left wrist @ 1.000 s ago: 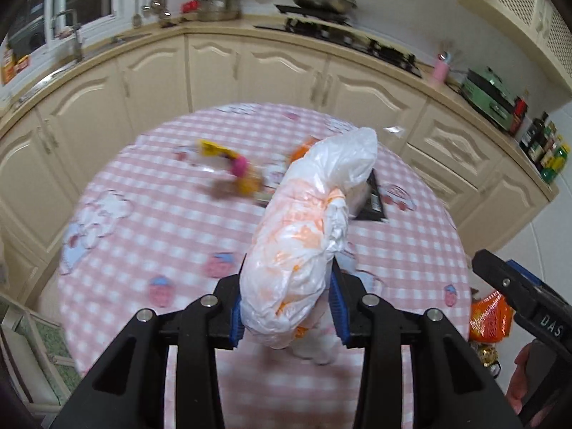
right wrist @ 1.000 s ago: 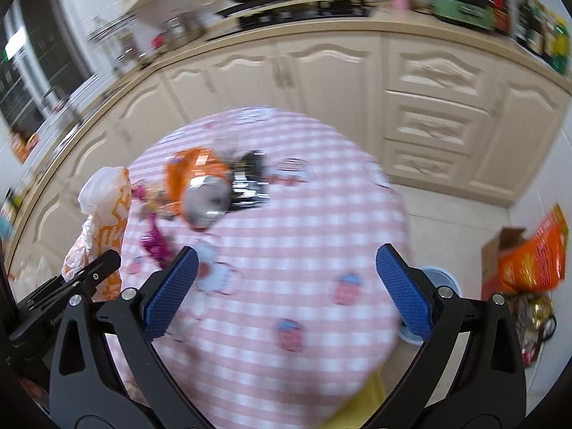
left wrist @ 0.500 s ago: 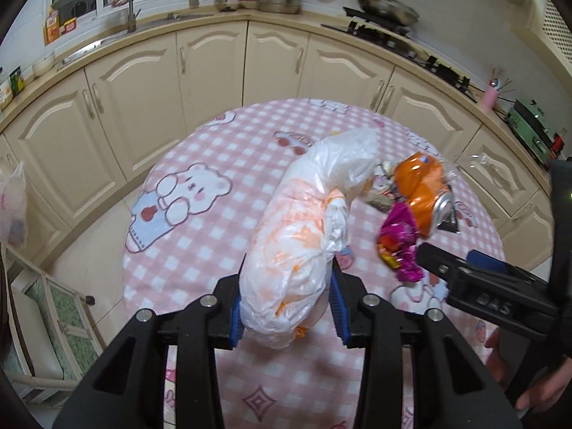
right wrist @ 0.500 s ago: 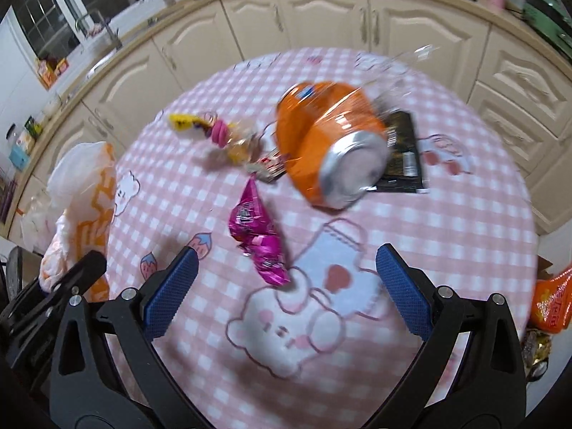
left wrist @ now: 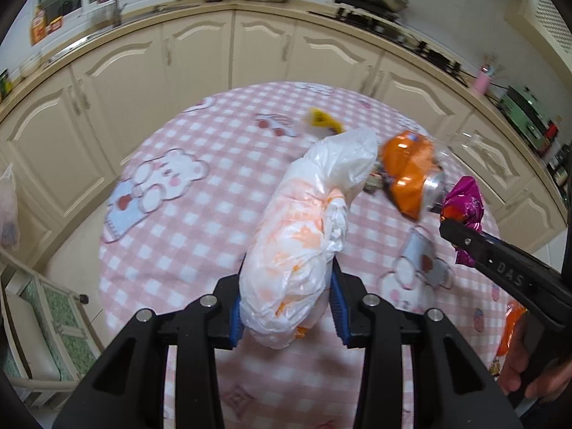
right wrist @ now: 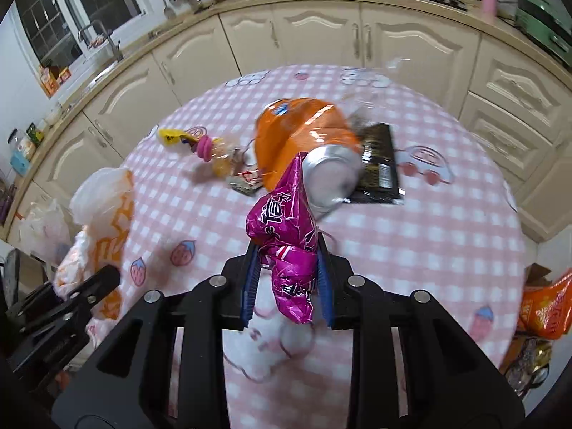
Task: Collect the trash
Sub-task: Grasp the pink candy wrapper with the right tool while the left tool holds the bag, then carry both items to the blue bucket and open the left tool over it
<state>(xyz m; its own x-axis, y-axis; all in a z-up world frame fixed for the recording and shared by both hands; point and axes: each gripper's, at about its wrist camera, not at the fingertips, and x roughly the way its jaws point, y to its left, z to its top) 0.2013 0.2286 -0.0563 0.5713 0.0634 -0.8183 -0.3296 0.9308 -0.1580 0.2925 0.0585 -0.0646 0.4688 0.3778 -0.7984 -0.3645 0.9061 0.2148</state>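
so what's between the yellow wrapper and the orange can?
Right wrist view: a clear bag of snacks with a pink ring, between yellow wrapper and orange can.

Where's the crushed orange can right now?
The crushed orange can lies mid-table in the right wrist view, just beyond the magenta wrapper held in the right tool, with the black packet at its right.

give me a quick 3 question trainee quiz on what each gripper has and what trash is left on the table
1. True or false: the right gripper is shut on the crinkled magenta foil wrapper.
2. What does the left gripper hold: A) the crushed orange soda can, B) the white and orange plastic bag, C) the flat black packet?
3. Fill in: the can lies on the pink checked tablecloth partly over the ____ packet.

Key: 1 true; 2 B; 3 black.
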